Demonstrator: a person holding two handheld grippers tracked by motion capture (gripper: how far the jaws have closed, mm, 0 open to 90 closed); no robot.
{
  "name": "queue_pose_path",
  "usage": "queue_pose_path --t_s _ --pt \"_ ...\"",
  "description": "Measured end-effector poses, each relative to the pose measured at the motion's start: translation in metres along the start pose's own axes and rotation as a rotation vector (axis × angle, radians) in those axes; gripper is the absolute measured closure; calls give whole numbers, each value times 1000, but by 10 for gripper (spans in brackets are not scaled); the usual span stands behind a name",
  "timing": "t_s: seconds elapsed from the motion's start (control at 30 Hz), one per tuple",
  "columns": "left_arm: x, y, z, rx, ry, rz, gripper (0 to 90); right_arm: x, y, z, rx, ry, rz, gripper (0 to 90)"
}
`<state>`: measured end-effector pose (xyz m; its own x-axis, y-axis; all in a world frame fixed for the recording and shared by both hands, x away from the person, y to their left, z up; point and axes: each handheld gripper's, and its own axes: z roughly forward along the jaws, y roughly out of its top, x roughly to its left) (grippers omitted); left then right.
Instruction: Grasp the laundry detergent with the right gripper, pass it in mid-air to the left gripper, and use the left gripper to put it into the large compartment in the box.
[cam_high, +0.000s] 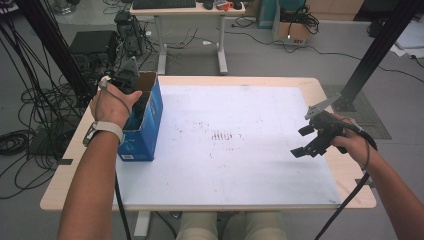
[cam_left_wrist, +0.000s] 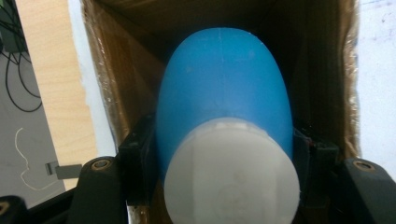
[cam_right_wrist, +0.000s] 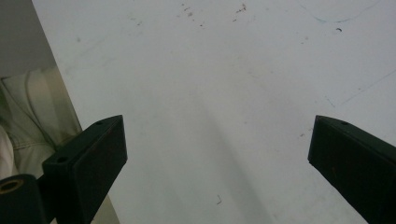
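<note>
1. Left gripper (cam_high: 134, 102) dipped into the open top of a blue cardboard box (cam_high: 148, 131) at the left edge of the table (cam_high: 300, 85); left hand (cam_high: 112, 106) wrapped over it, watch strap at the wrist
2. Jaws closed on a blue bottle (cam_left_wrist: 224, 88) with a white cap (cam_left_wrist: 232, 175), one black jaw pressed to each side just above the cap
3. Bottle lying inside the box, cap end toward the camera, rounded body pointing deeper in; brown cardboard walls close on both sides, little room around the jaws
4. Right gripper (cam_high: 306, 141) held above the right side of the white mat (cam_high: 230, 165), well apart from the box, right hand (cam_high: 352, 142) behind it near the table's edge
5. Its jaws spread wide in the right gripper view, nothing between them but bare mat with faint specks and scratches (cam_right_wrist: 233, 93)
6. Middle of the mat marked by a patch of dark smudges (cam_high: 221, 135), otherwise nothing lying between the two grippers
7. Beyond the table: a second desk (cam_high: 190, 10) with a keyboard (cam_high: 163, 4), cables (cam_high: 20, 140) on the floor at left, black frame posts (cam_high: 380, 50) at both sides
</note>
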<state>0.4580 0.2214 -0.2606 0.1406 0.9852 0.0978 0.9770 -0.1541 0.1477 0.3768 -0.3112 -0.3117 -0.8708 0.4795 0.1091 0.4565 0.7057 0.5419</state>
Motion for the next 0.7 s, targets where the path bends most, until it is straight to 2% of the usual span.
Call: queue_pose_path --t_s 0.07,0.7 --pt "0 0 1 -6 0 -5 375 0 -1 2 -24 2 10 43" --pt "0 0 2 4 6 -2 374 2 0 1 -26 -2 10 43"
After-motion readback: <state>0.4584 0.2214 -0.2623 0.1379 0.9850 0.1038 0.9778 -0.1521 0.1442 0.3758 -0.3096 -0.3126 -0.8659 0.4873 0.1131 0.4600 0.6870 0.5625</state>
